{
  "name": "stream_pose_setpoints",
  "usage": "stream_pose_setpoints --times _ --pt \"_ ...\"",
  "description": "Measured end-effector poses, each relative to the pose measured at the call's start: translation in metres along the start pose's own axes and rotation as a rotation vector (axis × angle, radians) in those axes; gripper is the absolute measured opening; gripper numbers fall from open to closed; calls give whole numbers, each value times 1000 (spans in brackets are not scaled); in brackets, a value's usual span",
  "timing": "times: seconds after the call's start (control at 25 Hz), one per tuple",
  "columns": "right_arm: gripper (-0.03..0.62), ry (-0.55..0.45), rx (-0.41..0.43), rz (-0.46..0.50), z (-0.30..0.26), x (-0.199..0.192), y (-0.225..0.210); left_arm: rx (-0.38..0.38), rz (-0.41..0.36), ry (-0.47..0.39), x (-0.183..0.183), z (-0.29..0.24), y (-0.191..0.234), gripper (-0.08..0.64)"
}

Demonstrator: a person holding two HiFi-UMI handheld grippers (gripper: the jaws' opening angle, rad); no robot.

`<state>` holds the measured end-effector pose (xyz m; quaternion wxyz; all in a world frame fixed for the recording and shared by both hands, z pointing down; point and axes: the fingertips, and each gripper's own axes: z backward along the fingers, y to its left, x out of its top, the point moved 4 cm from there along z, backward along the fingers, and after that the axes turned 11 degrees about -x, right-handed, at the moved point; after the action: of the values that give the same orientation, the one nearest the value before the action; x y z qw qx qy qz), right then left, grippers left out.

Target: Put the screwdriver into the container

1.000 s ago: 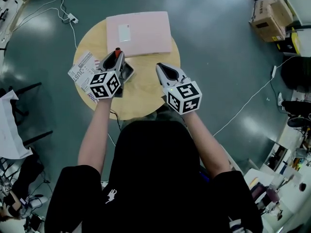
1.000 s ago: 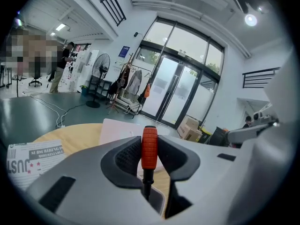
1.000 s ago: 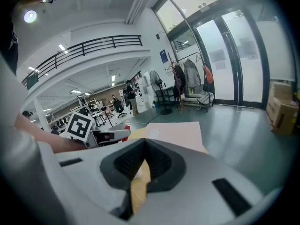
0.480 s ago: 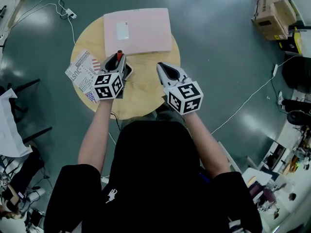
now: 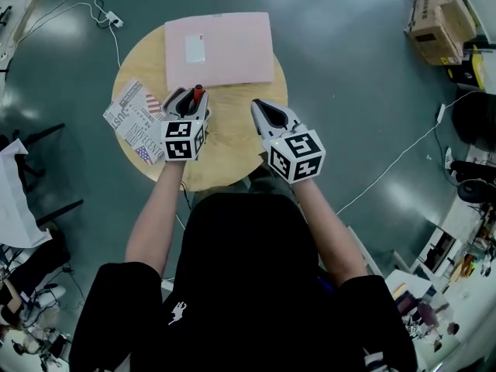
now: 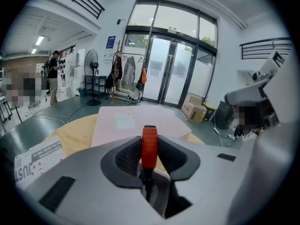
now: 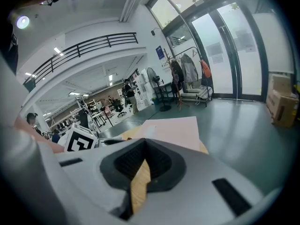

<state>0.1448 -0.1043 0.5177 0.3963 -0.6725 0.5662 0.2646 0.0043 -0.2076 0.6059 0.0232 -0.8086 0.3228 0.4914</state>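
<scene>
The screwdriver (image 5: 197, 93) has an orange-red handle and a dark shaft. My left gripper (image 5: 190, 96) is shut on it, the handle poking out past the fingertips toward the pink box. In the left gripper view the screwdriver (image 6: 149, 144) stands upright between the ribbed pads of the left gripper (image 6: 149, 159). The container, a flat pink box (image 5: 221, 49) with its lid closed, lies at the far side of the round wooden table (image 5: 229, 149), just beyond the handle. My right gripper (image 5: 260, 108) hovers to the right, shut, with nothing in it. Its pads (image 7: 157, 161) meet at the tips.
A printed leaflet (image 5: 133, 116) lies on the table's left edge, beside my left gripper. Cardboard boxes (image 5: 435, 23) stand on the floor at the far right. A cable and power strip (image 5: 108, 23) run over the floor at the far left.
My left gripper has shifted a little right with the screwdriver and turned, uncovering more of the leaflet. The right gripper has hardly moved.
</scene>
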Motion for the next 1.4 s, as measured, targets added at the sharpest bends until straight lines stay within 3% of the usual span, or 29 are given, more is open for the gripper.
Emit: stream_pose_setpoints --times 0.72,0.84,1.08,1.4 --pt "2 -10 2 -11 2 5 -7 -35 -171 161 -12 -15 -19 109" --pt "2 -12 4 -9 1 6 -7 -36 -175 177 -14 -13 -20 146" --pt "2 -25 17 4 3 11 -4 -39 -166 167 -10 -5 -24 180" --pt "2 -54 55 46 9 29 11 -7 -129 82 12 28 -29 187"
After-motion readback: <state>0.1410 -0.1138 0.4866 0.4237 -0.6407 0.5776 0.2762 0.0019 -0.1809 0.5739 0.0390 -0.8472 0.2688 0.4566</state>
